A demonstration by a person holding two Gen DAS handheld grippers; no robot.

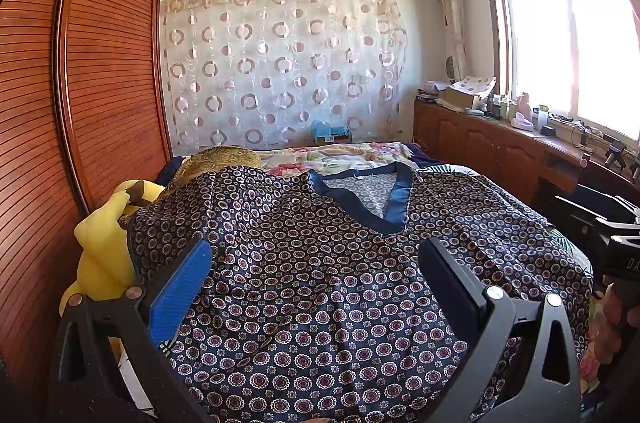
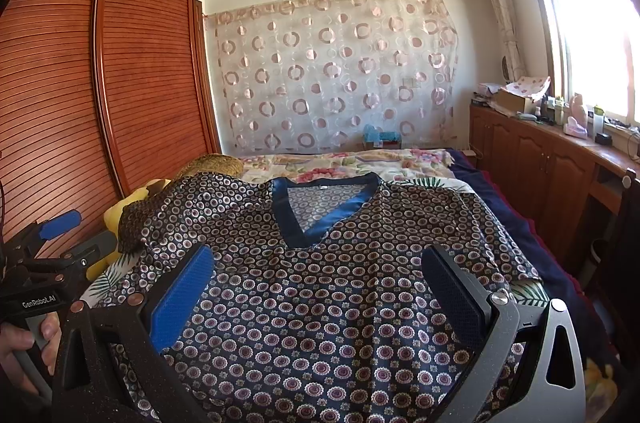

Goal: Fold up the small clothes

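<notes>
A navy V-neck top, printed with small rings and trimmed in blue satin at the collar, lies front-up across the bed. Its left sleeve rides up over a yellow plush toy. My left gripper hovers open just above the lower left part of the top, nothing between its fingers. My right gripper hovers open over the chest area below the collar, also holding nothing. The left gripper's blue pad shows at the left edge of the right wrist view, held by a hand.
A yellow plush toy and a golden pillow sit at the bed's left, against a slatted wooden wardrobe. A floral quilt covers the far end. Wooden cabinets with clutter run under the window on the right.
</notes>
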